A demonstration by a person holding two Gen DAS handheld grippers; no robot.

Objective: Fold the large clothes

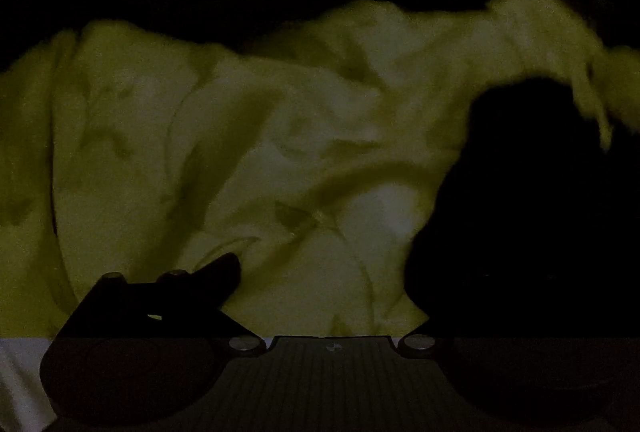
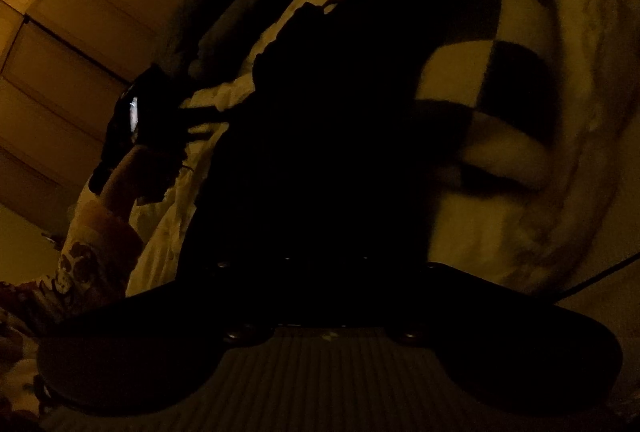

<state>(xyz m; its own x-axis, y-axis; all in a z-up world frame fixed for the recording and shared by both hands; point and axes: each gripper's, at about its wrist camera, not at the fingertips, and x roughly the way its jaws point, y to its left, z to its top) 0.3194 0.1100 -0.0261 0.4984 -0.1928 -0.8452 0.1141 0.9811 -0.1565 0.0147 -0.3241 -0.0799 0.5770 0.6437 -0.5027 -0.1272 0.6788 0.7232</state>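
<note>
Both views are very dark. In the left wrist view a pale, leaf-patterned sheet [image 1: 248,151] fills the middle, and a black garment [image 1: 532,207] covers the right side and hides my right finger. My left finger [image 1: 216,276] shows low on the sheet. Whether the left gripper holds cloth is not visible. In the right wrist view the black garment [image 2: 328,119] hangs straight in front of the camera and hides both fingers of the right gripper. The other gripper [image 2: 136,123] and the person's hand [image 2: 120,187] show at the left, beside the garment.
A black-and-white checkered blanket [image 2: 492,43] lies at the right on pale bedding [image 2: 580,151]. A panelled wall or wardrobe [image 2: 68,31] stands at the upper left. A patterned sleeve [image 2: 80,264] shows low on the left.
</note>
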